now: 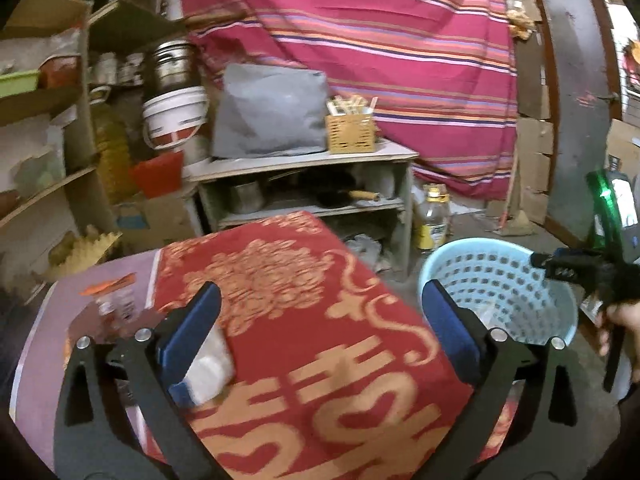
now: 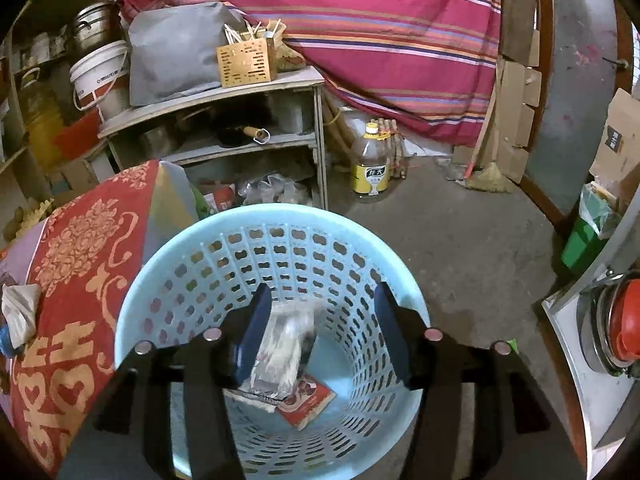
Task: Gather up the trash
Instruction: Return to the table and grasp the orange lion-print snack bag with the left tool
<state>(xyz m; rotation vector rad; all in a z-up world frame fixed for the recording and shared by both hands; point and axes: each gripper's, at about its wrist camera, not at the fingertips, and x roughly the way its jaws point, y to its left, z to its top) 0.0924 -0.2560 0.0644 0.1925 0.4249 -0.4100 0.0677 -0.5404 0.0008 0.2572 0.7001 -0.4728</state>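
Right gripper (image 2: 320, 336), jaws parted over blue basket (image 2: 168, 256), frees silvery wrapper (image 2: 280, 356); left gripper (image 1: 320, 328) gapes wide beside white wad (image 1: 212, 364); centre it before closing.

A table covered by a red cloth (image 1: 320, 320) with gold ornament carries a crumpled white wrapper (image 1: 212, 364) and a blurred clear packet (image 1: 114, 306). The concrete floor (image 2: 460, 240) carries a light blue perforated basket (image 2: 280, 216) beside the table and a yellow-labelled oil bottle (image 2: 370, 164).
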